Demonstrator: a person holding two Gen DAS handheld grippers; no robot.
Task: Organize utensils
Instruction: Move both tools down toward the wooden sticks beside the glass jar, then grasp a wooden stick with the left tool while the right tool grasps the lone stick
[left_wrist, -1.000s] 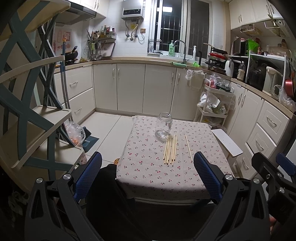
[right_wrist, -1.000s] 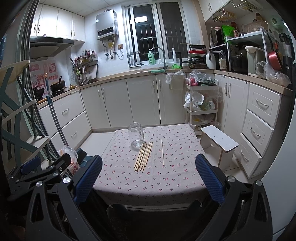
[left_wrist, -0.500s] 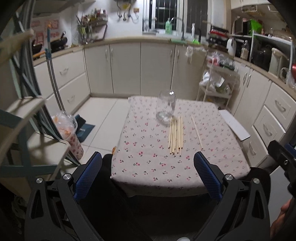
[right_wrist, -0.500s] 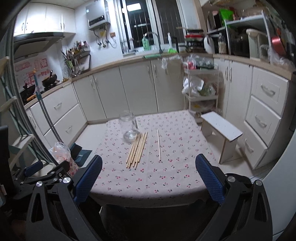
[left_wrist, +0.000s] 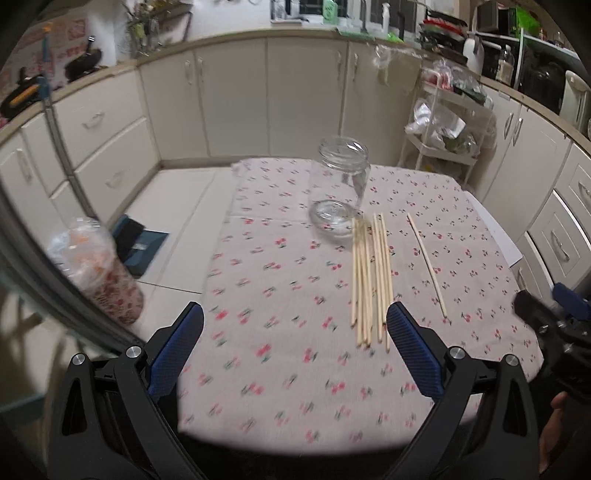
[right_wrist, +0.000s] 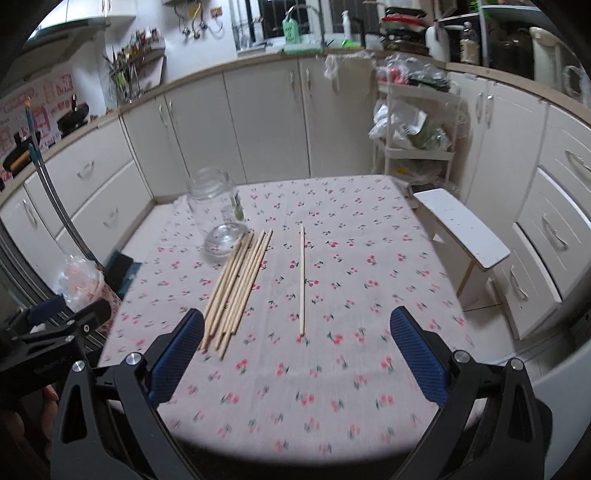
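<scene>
Chopsticks (left_wrist: 370, 280) lie in a loose bundle on the cherry-print tablecloth (left_wrist: 280, 295), w/ one single stick (left_wrist: 426, 265) apart to their right. Left wrist view: a clear glass jar (left_wrist: 340, 182) stands upright just behind the bundle, its base touching or nearly touching the far tips; can't tell which. Left gripper (left_wrist: 293, 345) hovers over the near edge of the table, jaws spread wide, nothing between them; its right blue pad (left_wrist: 413, 354) sits just beside the bundle's near ends in the picture. Right gripper (left_wrist: 554, 325) shows at the right edge, w/ part of a hand (left_wrist: 552, 432) below it. On the floor to the left: a plastic bag over a patterned bin (left_wrist: 98, 269) and a dark mat (left_wrist: 138, 245). A white rack (left_wrist: 443, 136) w/ bags stands behind the table by the cabinets. View is a bit motion-blurred.

Right wrist view: bundle (right_wrist: 236, 288) fans left of centre, single stick (right_wrist: 302, 278) runs straight away from the camera, well clear of the rest. Jar (right_wrist: 214, 206) stands at the bundle's far end. Right gripper (right_wrist: 295, 347) also spread wide and empty, above the near table edge; nothing lies between it and the sticks. Left gripper (right_wrist: 55, 325) is at the far left. A white stool (right_wrist: 461, 229) stands just beside the table's right side.
</scene>
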